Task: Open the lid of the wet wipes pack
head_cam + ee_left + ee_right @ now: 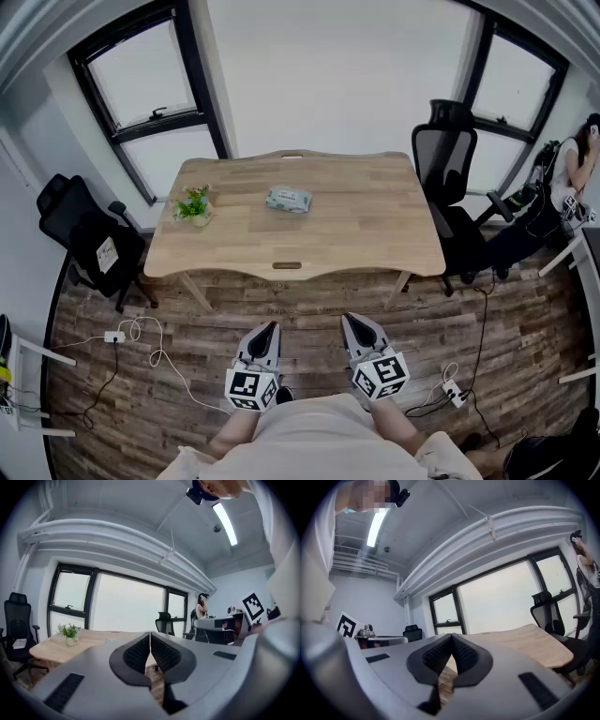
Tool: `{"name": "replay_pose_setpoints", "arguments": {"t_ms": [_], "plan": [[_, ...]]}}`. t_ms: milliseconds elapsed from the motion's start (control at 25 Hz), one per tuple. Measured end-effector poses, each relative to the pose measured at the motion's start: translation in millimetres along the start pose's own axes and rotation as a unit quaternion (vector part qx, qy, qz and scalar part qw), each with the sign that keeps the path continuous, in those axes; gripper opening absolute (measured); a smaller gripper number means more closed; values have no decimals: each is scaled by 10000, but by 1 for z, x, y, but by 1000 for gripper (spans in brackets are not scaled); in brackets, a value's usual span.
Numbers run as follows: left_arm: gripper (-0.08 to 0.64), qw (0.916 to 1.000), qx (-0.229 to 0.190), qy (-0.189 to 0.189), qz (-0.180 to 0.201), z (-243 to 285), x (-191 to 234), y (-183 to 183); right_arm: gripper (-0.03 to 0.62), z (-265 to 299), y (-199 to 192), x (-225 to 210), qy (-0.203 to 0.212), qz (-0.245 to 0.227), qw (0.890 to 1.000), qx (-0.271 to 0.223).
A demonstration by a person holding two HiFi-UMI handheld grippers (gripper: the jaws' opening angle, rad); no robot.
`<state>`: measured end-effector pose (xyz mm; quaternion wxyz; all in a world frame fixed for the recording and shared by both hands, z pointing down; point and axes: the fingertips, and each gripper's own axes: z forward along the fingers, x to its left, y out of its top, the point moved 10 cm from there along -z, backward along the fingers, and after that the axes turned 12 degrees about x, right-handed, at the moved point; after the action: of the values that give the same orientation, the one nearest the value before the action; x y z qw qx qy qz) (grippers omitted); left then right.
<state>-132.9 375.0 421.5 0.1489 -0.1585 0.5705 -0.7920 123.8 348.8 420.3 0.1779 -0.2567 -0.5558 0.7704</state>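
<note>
Wooden table (375,234) mid-frame; wet wipes pack (288,200) lies lengthwise left-right, above both grippers, well apart. Left gripper (265,333) slightly nearer than right gripper (355,327); both closed, empty.

table (375,216): matt wood | floor (309,314): rough wood planks | wipes pack (288,200): plast.
</note>
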Motion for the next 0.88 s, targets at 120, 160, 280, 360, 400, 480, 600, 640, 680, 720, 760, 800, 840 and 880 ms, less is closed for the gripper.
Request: {"name": "replay_pose_setpoints", "arguments": {"t_ms": [120,160,280,360,400,480,600,640,680,720,760,800,840,880], "plan": [[23,10000,16,32,5,-1,0,0,8,1,1,1,43,-5,10000,0],[23,10000,21,40,8,-2,-1,0,8,1,1,1,54,-5,10000,5],[23,10000,38,66,20,-3,0,-1,8,2,1,1,77,-8,10000,21],[23,10000,43,81,13,-3,0,-2,8,2,1,1,86,-5,10000,28],[23,10000,39,86,9,-3,0,-1,7,3,1,1,90,-7,10000,29],[23,10000,26,95,8,-3,0,0,8,4,2,0,96,-16,9999,30],[23,9999,5,104,3,-1,-1,2,8,5,3,-2,108,-23,9999,31],[23,9999,1,105,6,0,-1,2,8,6,3,-2,111,-25,9999,32],[23,9999,-1,105,10,0,-1,2,8,6,3,-2,113,-26,9999,33],[23,9999,-2,103,11,1,-1,2,8,7,3,-2,113,-26,9999,29],[23,9999,-1,101,11,1,-1,2,8,7,3,-2,113,-27,9999,14],[23,10000,1,99,10,1,-1,2,8,7,3,-2,112,-33,9999,-11],[23,10000,3,99,9,2,-1,2,8,7,3,-2,106,-45,9999,-36],[23,10000,3,99,9,2,-1,3,8,6,4,-2,94,-60,9999,-51]]}}
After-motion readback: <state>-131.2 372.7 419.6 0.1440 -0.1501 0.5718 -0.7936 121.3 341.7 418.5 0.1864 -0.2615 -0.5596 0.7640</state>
